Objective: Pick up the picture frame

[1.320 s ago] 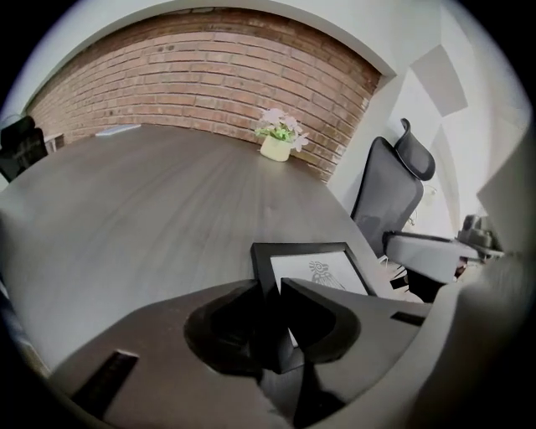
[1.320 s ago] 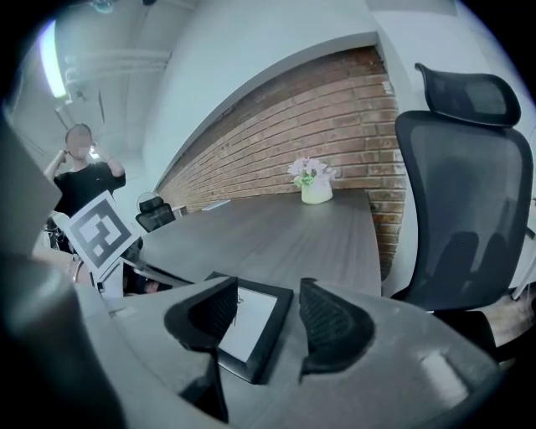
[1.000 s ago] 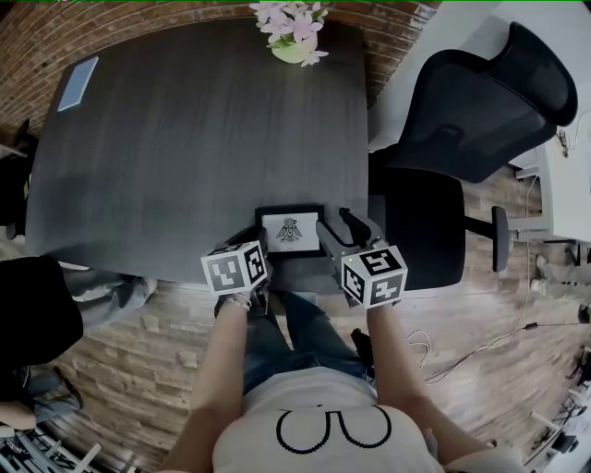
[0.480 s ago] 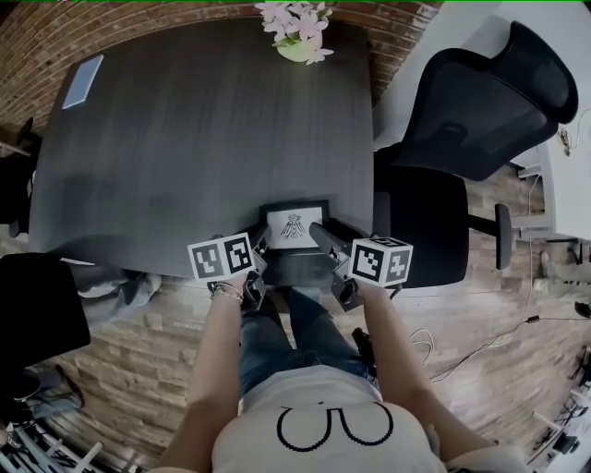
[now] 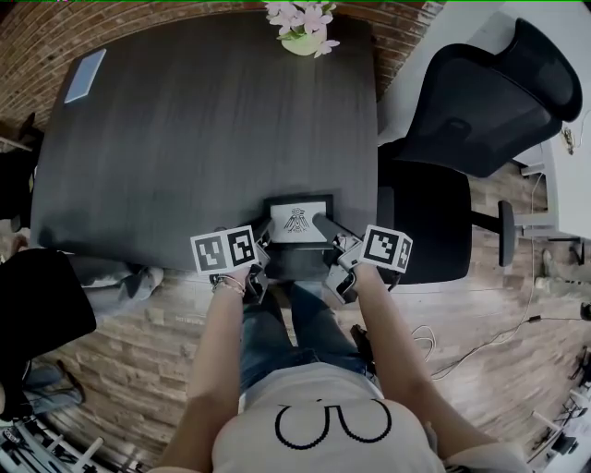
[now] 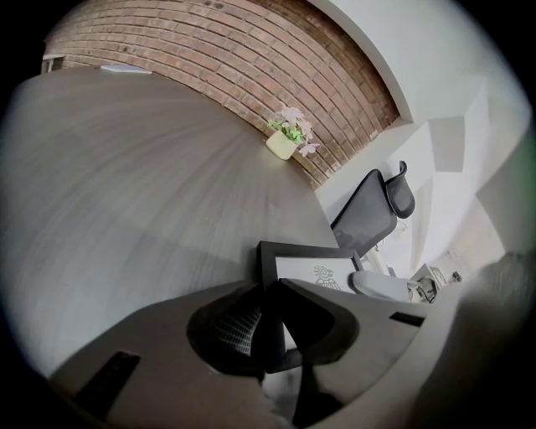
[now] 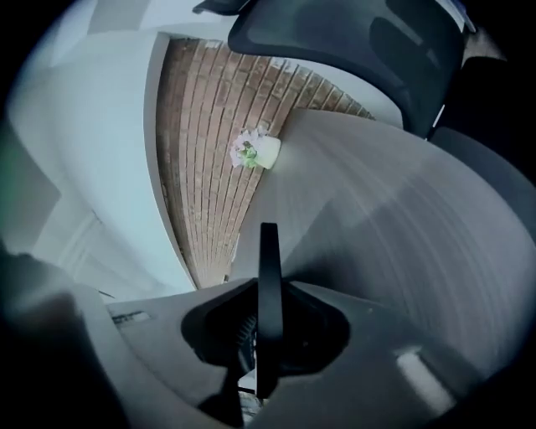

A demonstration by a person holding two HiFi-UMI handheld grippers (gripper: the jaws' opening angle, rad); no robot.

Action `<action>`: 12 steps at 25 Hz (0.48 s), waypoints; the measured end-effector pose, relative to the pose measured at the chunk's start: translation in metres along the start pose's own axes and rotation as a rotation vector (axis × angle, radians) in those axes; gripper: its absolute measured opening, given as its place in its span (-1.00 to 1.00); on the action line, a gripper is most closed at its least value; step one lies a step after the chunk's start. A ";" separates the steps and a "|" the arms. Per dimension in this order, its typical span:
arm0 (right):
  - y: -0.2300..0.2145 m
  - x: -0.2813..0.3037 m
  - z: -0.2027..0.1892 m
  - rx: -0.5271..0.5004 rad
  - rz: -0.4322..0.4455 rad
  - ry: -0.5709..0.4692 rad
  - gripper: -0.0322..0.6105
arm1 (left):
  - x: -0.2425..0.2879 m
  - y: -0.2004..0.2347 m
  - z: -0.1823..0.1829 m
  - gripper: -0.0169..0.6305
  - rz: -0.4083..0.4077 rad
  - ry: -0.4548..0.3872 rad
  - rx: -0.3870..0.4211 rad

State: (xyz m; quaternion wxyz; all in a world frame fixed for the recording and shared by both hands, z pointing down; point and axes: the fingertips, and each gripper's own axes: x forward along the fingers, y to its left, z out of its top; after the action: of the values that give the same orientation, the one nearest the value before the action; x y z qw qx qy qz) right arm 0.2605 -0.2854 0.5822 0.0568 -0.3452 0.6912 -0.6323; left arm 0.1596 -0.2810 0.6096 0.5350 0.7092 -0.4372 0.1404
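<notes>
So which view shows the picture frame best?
The head view: the picture frame shows almost whole there, black border and white print, by the table's near edge. The left gripper view gives its face larger, though its lower part is hidden. The right gripper view catches only its thin dark edge.

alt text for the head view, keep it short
Seen from above, a person holds a black picture frame at the near edge of a dark table: the left gripper clamps its left side, the right gripper is closing on its right. A flower pot sits at the far edge.
</notes>
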 end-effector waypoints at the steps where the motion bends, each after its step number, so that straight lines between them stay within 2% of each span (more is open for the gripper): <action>1: 0.001 0.000 -0.001 0.003 0.011 0.013 -0.72 | 0.000 0.000 0.000 -0.73 0.000 0.000 0.001; 7: 0.002 0.001 -0.006 -0.030 0.007 0.100 -0.75 | 0.001 0.002 0.000 -0.73 -0.001 0.019 0.014; 12: 0.017 0.002 -0.005 -0.057 0.032 0.101 -0.77 | 0.000 0.000 0.002 -0.73 0.004 0.034 0.020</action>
State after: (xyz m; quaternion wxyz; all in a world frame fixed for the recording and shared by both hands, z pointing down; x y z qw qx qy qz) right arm 0.2498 -0.2830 0.5686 0.0220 -0.3034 0.7163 -0.6279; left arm 0.1587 -0.2827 0.6091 0.5350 0.7110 -0.4282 0.1578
